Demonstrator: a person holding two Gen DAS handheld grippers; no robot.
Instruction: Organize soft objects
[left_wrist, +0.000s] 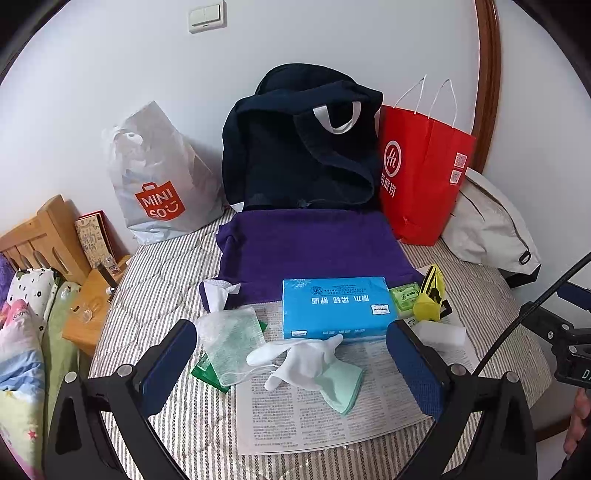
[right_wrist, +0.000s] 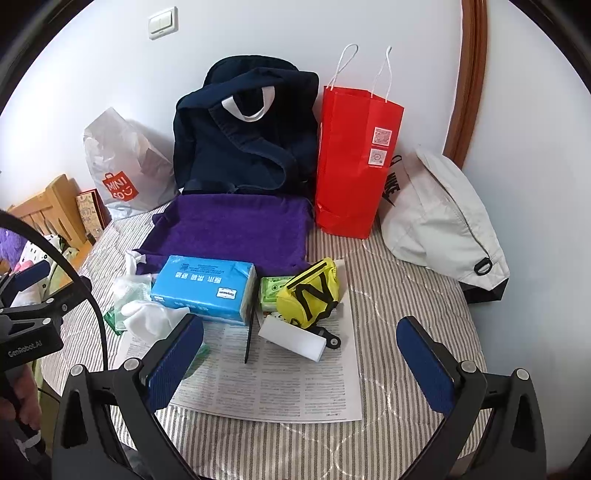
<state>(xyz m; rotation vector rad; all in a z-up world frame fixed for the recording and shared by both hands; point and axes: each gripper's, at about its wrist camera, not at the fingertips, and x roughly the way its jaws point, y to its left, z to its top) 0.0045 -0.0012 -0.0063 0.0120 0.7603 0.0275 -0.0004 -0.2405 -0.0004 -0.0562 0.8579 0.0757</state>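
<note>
Both claws gape wide, empty: left claw (left_wrist: 291, 369) above the limp white cloth glove (left_wrist: 299, 360); right claw (right_wrist: 299, 363) has the white foam block (right_wrist: 293, 338) at twelve o'clock, on the striped bed (right_wrist: 399, 295).

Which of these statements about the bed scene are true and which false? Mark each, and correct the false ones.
1. The blue rectangular tissue pack lies at the near edge of the purple towel. True.
2. The left gripper is shut on the white fabric glove. False: its jaws stand wide open, holding nothing.
3. The red paper shopping bag stands upright at the wall, right of the dark navy cloth bag. True.
4. The white foam block rests on top of the tissue pack. False: it lies on the printed paper sheet, beside the pack.
5. The right gripper is open. True.
</note>
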